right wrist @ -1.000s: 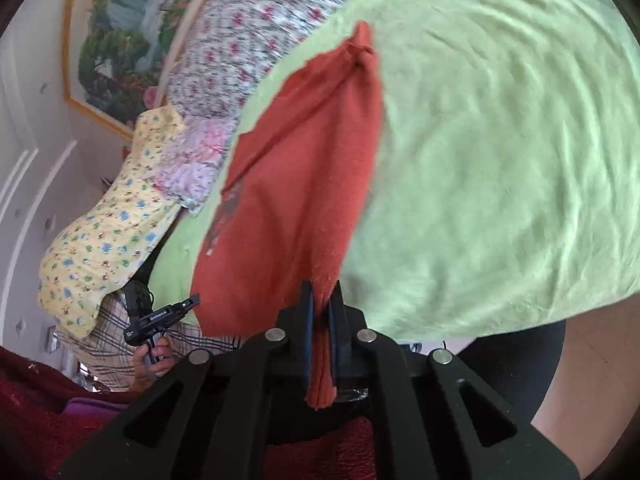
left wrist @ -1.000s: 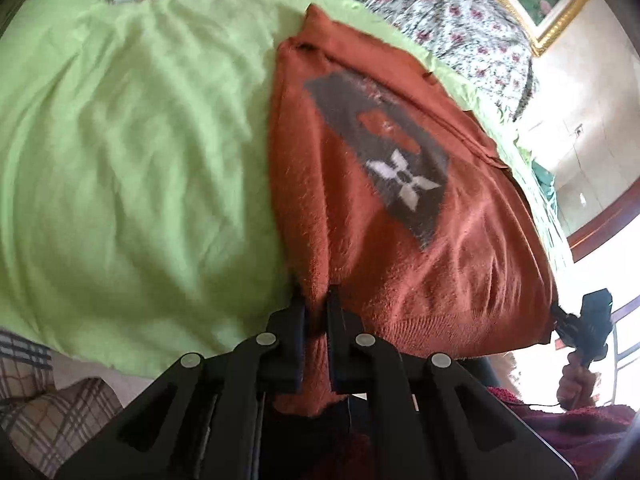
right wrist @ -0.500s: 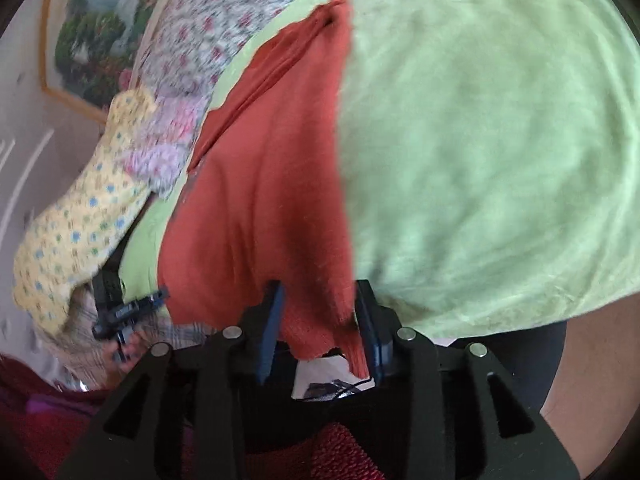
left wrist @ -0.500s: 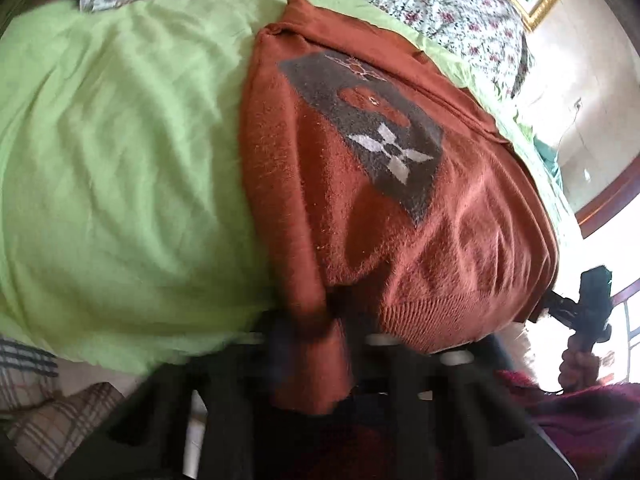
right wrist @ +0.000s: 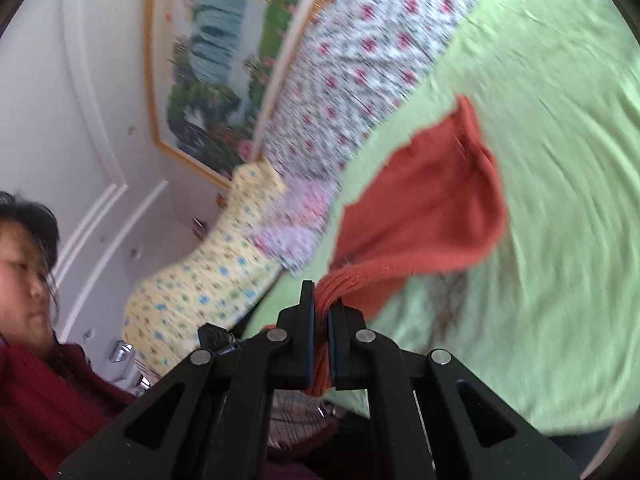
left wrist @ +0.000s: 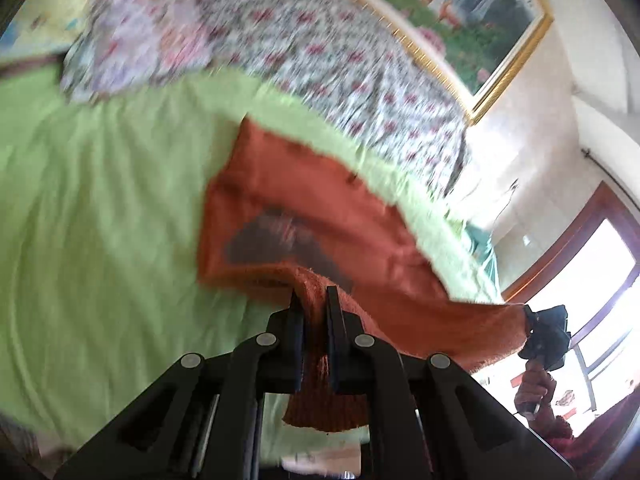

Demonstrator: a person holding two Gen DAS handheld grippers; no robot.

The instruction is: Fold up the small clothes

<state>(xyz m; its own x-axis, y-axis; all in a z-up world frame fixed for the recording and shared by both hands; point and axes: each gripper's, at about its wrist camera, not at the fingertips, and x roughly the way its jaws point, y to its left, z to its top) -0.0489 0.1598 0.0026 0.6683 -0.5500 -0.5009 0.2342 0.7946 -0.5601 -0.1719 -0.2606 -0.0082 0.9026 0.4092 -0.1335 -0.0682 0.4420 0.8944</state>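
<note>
A small rust-orange knitted sweater (left wrist: 304, 200) with a dark patch on its front lies on a light green sheet (left wrist: 100, 208). My left gripper (left wrist: 314, 300) is shut on the sweater's ribbed hem, held up off the sheet. My right gripper (right wrist: 320, 300) is shut on the hem's other corner; the sweater (right wrist: 432, 200) stretches away from it, folding over itself. The right gripper (left wrist: 546, 336) also shows at the right of the left wrist view, holding the lifted hem taut.
A floral bedspread (left wrist: 300, 40) lies beyond the green sheet, with a yellow patterned pillow (right wrist: 208, 280) beside it. A gold-framed painting (right wrist: 224, 60) hangs on the wall. The person's face (right wrist: 24, 260) shows at the left. A window (left wrist: 592, 300) is at the right.
Both grippers have lifted the sweater's hem and carried it forward over the body of the sweater. The dark patch is now partly covered by the raised hem.
</note>
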